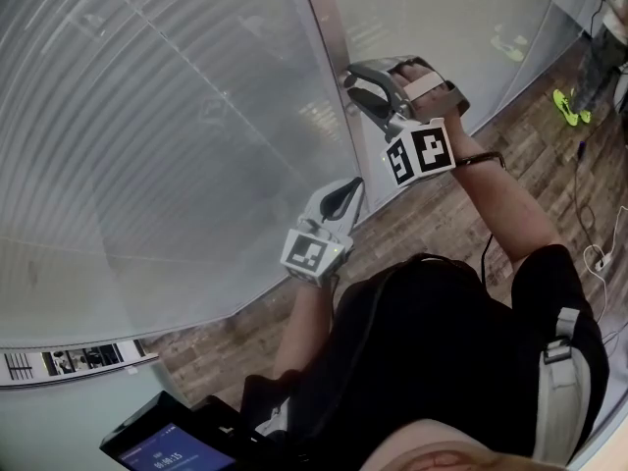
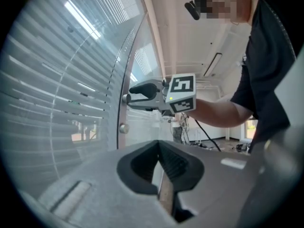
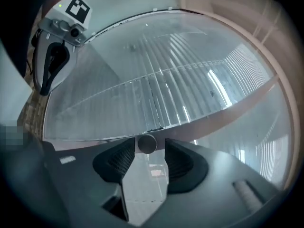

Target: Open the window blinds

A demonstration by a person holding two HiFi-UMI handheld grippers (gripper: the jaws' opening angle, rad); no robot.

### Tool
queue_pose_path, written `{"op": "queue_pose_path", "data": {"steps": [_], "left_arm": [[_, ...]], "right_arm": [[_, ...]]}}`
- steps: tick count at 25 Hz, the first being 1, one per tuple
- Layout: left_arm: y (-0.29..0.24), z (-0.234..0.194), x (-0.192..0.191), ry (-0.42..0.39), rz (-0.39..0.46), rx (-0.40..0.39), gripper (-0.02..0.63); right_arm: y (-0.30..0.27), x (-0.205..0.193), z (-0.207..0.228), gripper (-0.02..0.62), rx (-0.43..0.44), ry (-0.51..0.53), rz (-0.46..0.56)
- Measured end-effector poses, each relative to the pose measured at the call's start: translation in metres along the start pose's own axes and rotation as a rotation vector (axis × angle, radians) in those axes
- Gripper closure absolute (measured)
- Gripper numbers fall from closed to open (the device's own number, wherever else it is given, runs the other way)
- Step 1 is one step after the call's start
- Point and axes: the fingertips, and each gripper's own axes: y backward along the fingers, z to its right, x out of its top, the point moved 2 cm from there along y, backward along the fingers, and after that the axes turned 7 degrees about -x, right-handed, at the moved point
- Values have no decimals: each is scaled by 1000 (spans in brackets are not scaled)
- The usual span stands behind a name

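The blinds [image 1: 147,135] hang behind curved glass, slats close together; they also fill the right gripper view [image 3: 190,70]. A small round metal knob [image 3: 146,144] sticks out of the pale window post [image 1: 329,27]. My right gripper [image 3: 145,152] points level at the post, open, its dark pads on either side of the knob with a gap on the right; the head view shows the right gripper [image 1: 355,81] up against the post. My left gripper [image 1: 343,196] hangs lower, beside the glass, jaws together on nothing. In the left gripper view the right gripper [image 2: 128,98] reaches the post.
A second knob [image 2: 124,127] sits lower on the post. Wood-look floor [image 1: 442,214] runs along the window, with a cable [image 1: 589,253] on it at the right. Another person's legs in green shoes [image 1: 567,106] stand at the far right. A dark screen [image 1: 162,449] is at the bottom left.
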Motion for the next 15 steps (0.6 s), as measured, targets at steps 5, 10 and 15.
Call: {"op": "queue_pose_path", "data": {"steps": [5, 10, 15], "left_arm": [[-1, 1, 3, -2, -6, -1, 603], [-1, 0, 5, -5, 0, -5, 603], [3, 2, 3, 13, 2, 6, 603]], "right_arm": [[-1, 3, -3, 413, 5, 73, -4], [-7, 3, -6, 462, -6, 120, -18], [-5, 1, -7, 466, -17, 123, -35]]}}
